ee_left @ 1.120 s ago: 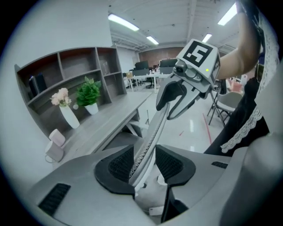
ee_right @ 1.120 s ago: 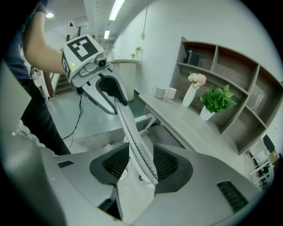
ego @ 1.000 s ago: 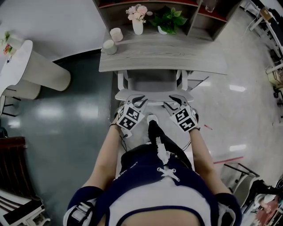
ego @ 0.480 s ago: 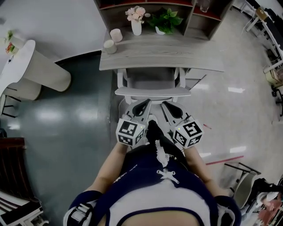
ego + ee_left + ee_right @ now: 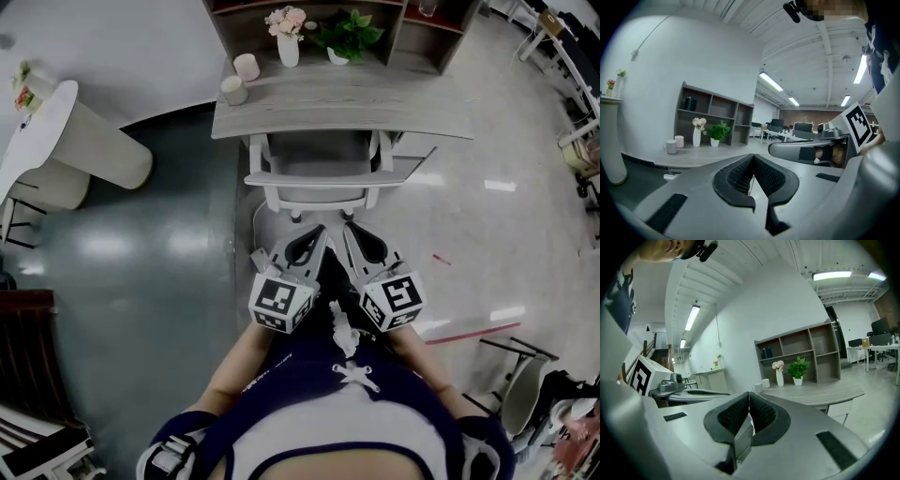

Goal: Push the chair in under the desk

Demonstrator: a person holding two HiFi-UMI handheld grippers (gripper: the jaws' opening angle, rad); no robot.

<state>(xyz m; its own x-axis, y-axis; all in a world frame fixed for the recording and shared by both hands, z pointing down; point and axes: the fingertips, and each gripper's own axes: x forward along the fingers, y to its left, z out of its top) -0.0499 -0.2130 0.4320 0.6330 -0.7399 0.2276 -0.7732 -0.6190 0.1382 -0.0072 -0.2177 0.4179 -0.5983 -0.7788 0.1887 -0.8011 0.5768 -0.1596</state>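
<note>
While the person stands looking steeply down, the white-framed chair with a grey seat (image 5: pixel 323 180) sits tucked in at the pale grey wood-grain desk (image 5: pixel 375 108), its seat largely beneath the desk top and only its white back rail and rear legs showing on the near side. Neither gripper touches it. The left gripper (image 5: pixel 317 232) and the right gripper (image 5: pixel 346 228) hang side by side close to the person's dark top (image 5: pixel 328 375), their tips angled toward each other and pointing at the chair, with a strip of glossy floor (image 5: pixel 450 216) between the tips and the back rail. In the left gripper view the black ribbed fingers (image 5: pixel 737 175) are pressed together with nothing between them, and the right gripper view shows its fingers (image 5: pixel 732 414) likewise closed and empty. On the desk's far left corner stands a pale mug (image 5: pixel 233 92) with a second pale mug (image 5: pixel 247 67) just behind it. Further along the back edge a white vase of pink flowers (image 5: pixel 288 45) stands beside a green leafy plant in a white pot (image 5: pixel 349 36). Behind the desk rises a grey open-shelved unit (image 5: pixel 412 42), and well off to the left is a white round-topped table (image 5: pixel 42 131).
</note>
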